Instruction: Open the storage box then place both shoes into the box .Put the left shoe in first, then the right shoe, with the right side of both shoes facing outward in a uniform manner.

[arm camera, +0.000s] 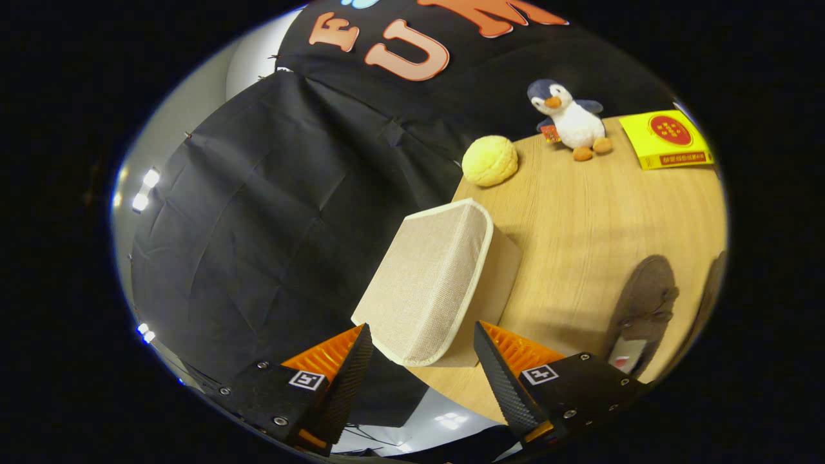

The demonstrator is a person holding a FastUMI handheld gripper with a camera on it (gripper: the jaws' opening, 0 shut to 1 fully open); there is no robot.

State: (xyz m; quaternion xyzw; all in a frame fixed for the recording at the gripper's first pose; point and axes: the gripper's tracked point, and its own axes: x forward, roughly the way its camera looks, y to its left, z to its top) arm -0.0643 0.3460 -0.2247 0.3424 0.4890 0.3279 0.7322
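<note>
Sitting closed on the wooden table [580, 219], the beige fabric storage box [428, 283] is seen at the centre of the frame, its lid edged with pale piping and its near corner reaching down between the two fingers. The gripper [422, 351] is held spread wide at the bottom of the frame, with nothing pressed by either finger; the box corner lies in the gap, but whether it is touched cannot be told. A brown shoe [641, 309] is laid flat on the table at the lower right, beyond the right finger and well apart from the box. A second dark shape at the far right edge is too cropped to be identified. Toward the upper right, a round yellow bun-shaped toy [490, 161] is placed just beyond the box, a plush penguin [570, 119] is stood farther back, and a yellow packet [670, 138] is laid beside it.
</note>
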